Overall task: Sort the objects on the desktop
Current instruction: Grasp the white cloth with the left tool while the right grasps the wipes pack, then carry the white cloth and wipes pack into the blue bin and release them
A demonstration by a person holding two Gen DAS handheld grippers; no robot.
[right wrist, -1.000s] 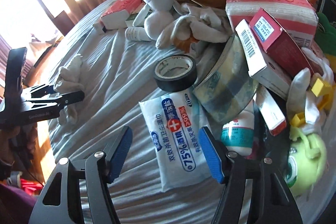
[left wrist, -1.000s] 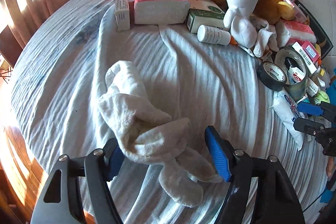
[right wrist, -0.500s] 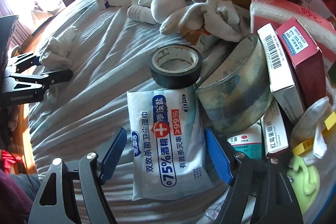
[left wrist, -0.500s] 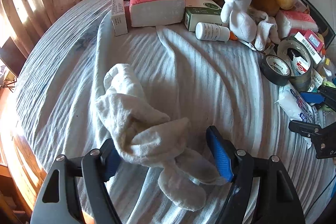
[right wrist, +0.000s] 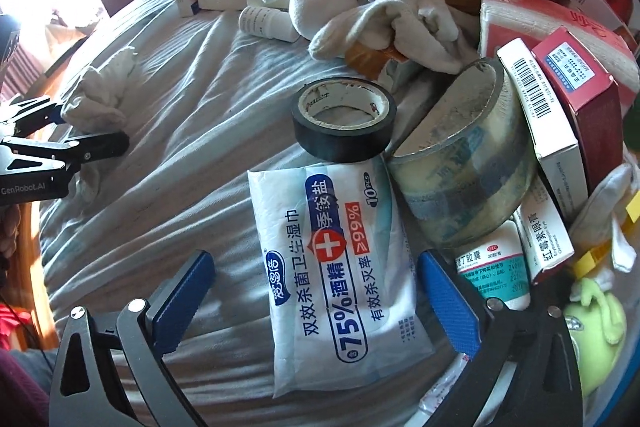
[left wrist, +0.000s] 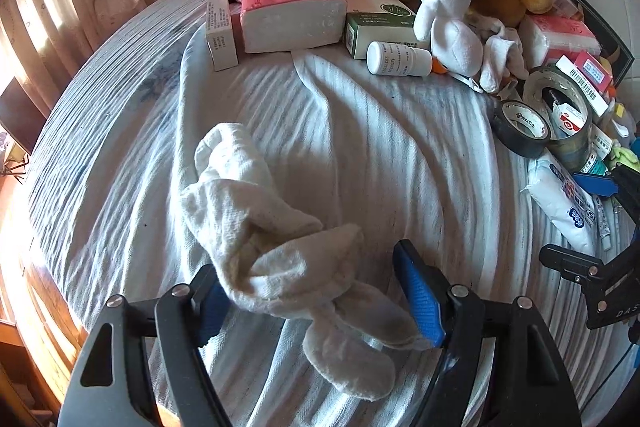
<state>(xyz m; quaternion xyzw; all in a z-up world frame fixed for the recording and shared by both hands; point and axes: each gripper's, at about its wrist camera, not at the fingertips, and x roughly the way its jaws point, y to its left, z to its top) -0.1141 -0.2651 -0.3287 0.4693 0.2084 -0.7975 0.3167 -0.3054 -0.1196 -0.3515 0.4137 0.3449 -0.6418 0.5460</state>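
The right gripper [right wrist: 316,303], lower than a second ago, is opening wide around the wipes [right wrist: 340,267] below the six-o'clock tape [right wrist: 344,119], likely the next pick; the left gripper [left wrist: 316,299] stands open around the rag [left wrist: 280,251], gripping nothing.

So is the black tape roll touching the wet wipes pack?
Touching. In the right wrist view the black tape roll sits with its near edge overlapping the top edge of the wet wipes pack, no cloth showing between them.
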